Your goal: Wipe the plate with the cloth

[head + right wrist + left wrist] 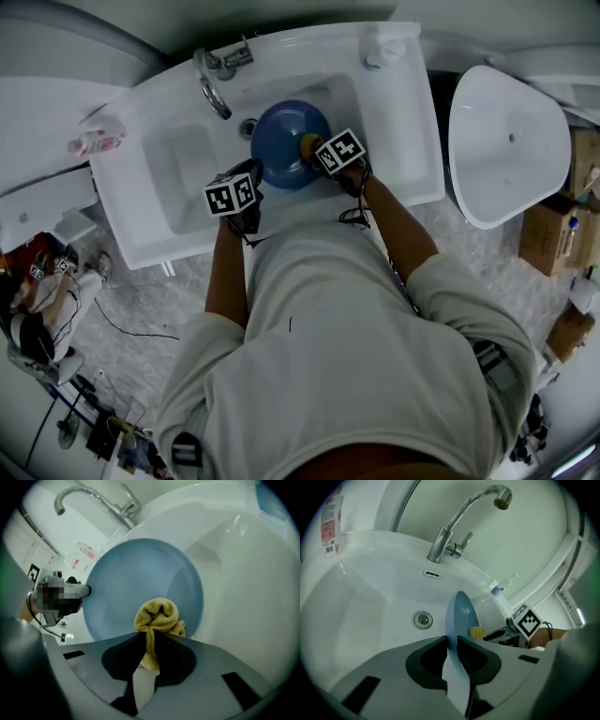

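A blue plate (286, 141) is held on edge over the white sink (178, 178). My left gripper (251, 183) is shut on the plate's near rim; in the left gripper view the plate (461, 620) stands edge-on between the jaws of the left gripper (451, 641). My right gripper (314, 150) is shut on a bunched yellow cloth (309, 144). In the right gripper view the cloth (157, 618) bulges out of the right gripper (150, 637) and rests against the lower part of the plate's face (140, 583).
A chrome tap (214, 82) and a drain (247, 127) lie behind the plate. A pink bottle (94, 142) lies on the sink's left ledge, a white bottle (384, 49) on its back right corner. A white toilet bowl (506, 141) and cardboard boxes (553, 225) stand to the right.
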The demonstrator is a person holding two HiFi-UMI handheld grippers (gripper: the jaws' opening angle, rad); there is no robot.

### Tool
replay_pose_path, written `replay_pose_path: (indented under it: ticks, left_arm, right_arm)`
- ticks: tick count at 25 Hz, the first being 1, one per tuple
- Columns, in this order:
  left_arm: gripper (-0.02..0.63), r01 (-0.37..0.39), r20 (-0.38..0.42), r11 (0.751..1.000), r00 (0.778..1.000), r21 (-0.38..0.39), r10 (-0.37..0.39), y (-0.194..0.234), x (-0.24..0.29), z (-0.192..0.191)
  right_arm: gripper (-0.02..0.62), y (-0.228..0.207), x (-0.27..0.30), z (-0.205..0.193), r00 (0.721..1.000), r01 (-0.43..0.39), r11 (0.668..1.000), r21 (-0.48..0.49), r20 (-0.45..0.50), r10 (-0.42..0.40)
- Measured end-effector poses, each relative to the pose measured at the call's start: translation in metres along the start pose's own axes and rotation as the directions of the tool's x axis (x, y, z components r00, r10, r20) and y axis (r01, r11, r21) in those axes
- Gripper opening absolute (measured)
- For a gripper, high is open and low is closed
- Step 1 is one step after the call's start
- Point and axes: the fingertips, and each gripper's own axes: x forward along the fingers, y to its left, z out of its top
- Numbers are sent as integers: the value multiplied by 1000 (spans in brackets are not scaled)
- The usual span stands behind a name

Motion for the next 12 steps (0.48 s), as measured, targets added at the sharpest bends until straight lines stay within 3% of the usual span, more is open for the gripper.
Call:
replay_pose_path:
  ticks: [5, 12]
  left_arm:
    - [83, 11, -1, 1000, 1000, -2, -11, -4, 2, -2]
    - [87, 22, 3, 1000, 1000, 17, -22, -13, 2, 2]
  right_arm:
    - [54, -29, -12, 21, 990, 45, 982, 183, 126, -69]
    - [54, -38, -17, 42, 985, 57, 984, 170, 154, -84]
